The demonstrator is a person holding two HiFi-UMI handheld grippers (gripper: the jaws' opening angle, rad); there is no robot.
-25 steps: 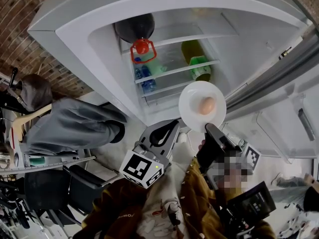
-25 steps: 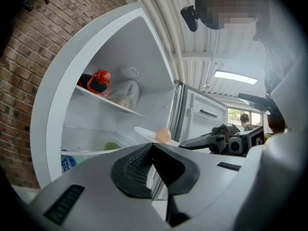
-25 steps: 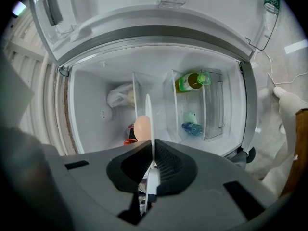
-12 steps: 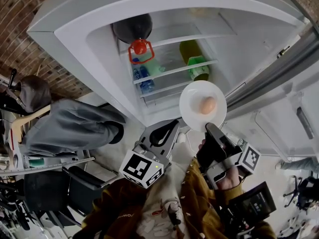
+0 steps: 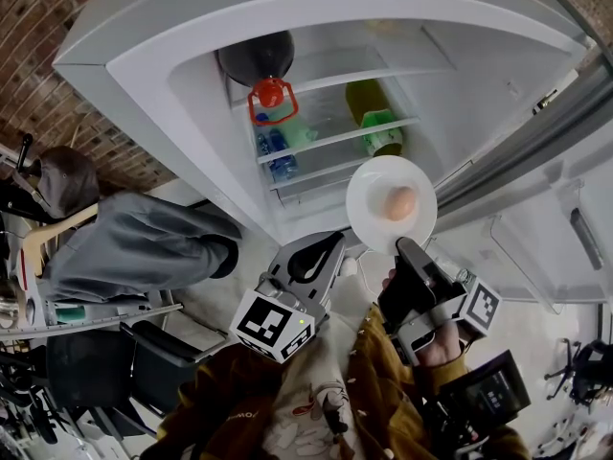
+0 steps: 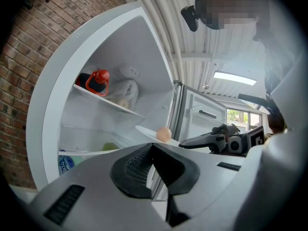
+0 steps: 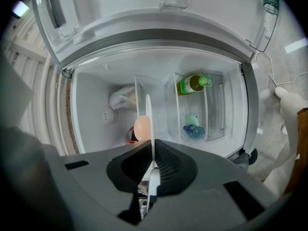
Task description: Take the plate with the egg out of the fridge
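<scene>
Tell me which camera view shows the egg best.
The head view: the whole egg sits unobstructed on the plate, seen from above. The left gripper view shows it small and side-on; the right gripper view shows it partly cut off beside the edge-on plate.

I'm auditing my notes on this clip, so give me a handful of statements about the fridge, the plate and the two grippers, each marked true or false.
1. The right gripper is shut on the rim of the plate. True.
2. The egg lies on a fridge shelf. False: it sits on the plate.
3. The left gripper holds a bottle. False: its jaws are together with nothing between them.
4. The fridge stands open. True.
5. A red-capped bottle is inside the fridge. True.
</scene>
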